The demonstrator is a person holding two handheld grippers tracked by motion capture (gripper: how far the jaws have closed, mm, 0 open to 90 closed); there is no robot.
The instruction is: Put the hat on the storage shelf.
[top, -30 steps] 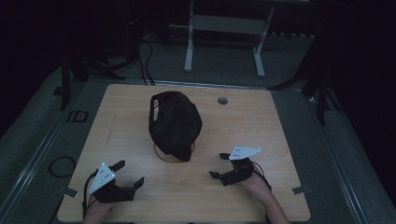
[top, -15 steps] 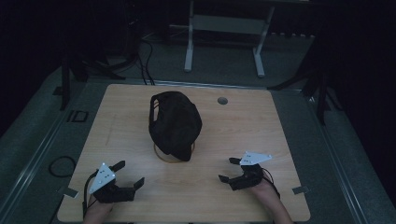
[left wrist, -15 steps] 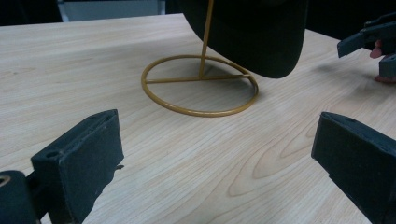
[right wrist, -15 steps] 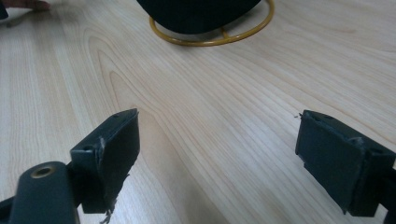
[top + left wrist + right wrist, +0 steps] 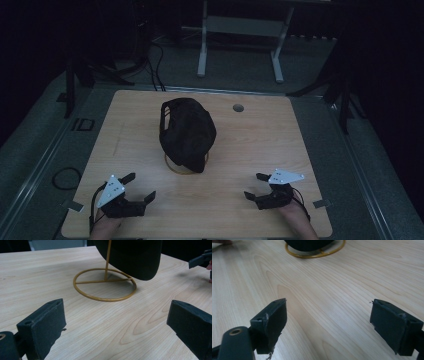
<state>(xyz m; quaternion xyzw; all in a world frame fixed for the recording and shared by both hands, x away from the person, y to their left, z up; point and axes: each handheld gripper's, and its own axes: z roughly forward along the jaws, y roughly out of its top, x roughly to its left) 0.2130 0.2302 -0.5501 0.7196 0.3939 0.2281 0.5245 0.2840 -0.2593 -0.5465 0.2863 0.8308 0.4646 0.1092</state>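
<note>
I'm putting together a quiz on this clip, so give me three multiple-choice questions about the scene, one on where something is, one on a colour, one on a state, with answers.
1. Where does the black cap sit?
A. on a stand mid-table
B. flat at the table's near edge
C. on the floor

2. What colour is the wire stand?
A. silver
B. gold
C. red

3. How do the jaws of the left gripper and the right gripper stand?
A. both shut
B. one shut on the cap
C. both open, holding nothing

Answers: 1 A, the cap hangs over the stand's ring base; 2 B, ring and post look golden; 3 C, each gripper view shows wide-apart jaws over bare table.
</note>
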